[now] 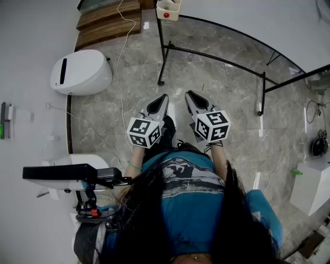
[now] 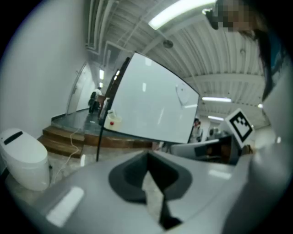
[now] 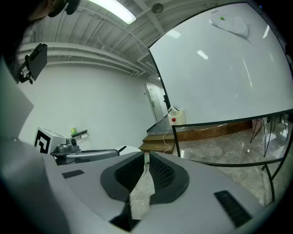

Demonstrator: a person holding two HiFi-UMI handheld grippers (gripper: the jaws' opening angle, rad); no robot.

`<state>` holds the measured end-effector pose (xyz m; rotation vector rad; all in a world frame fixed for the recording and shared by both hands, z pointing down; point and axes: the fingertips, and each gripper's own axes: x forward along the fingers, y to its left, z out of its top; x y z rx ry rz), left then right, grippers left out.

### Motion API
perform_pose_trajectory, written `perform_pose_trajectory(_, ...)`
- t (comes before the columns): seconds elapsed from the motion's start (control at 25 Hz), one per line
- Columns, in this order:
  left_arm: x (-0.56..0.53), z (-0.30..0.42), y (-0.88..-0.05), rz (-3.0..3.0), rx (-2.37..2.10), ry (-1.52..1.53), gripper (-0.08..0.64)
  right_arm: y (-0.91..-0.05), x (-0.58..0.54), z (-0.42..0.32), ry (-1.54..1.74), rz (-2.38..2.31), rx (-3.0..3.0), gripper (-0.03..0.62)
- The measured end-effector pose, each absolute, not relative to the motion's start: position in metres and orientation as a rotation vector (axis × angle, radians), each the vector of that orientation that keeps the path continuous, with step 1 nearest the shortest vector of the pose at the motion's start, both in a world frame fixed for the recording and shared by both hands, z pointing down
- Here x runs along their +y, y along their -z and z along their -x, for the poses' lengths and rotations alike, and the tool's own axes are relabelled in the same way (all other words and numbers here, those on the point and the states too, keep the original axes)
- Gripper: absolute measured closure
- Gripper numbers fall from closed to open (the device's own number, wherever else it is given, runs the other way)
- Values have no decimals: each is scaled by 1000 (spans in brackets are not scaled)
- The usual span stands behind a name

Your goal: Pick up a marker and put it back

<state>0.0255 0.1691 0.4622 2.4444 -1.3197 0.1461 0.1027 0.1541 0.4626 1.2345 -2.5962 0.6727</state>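
left gripper (image 1: 164,98): jaws together, nothing in them | right gripper (image 1: 190,95): jaws together, nothing in them | marker (image 1: 3,119): small dark stick on the wall (image 1: 26,72) at far left, well apart from both grippers, too small to be sure

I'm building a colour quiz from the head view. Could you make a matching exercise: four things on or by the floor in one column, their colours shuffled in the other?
Things:
1. steps
2. whiteboard frame
3. rounded unit with a slot
4. button on the small box

Colours:
A. red
B. black
C. brown
D. white

Pairs: 1-C; 2-B; 3-D; 4-A
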Motion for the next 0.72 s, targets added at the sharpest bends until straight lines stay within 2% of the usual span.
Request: perform_pose_trajectory(0.72, -37, 80, -446, -2526, -1238, -126, 558, -448, -40, 20, -652, -1252, -2596, 552)
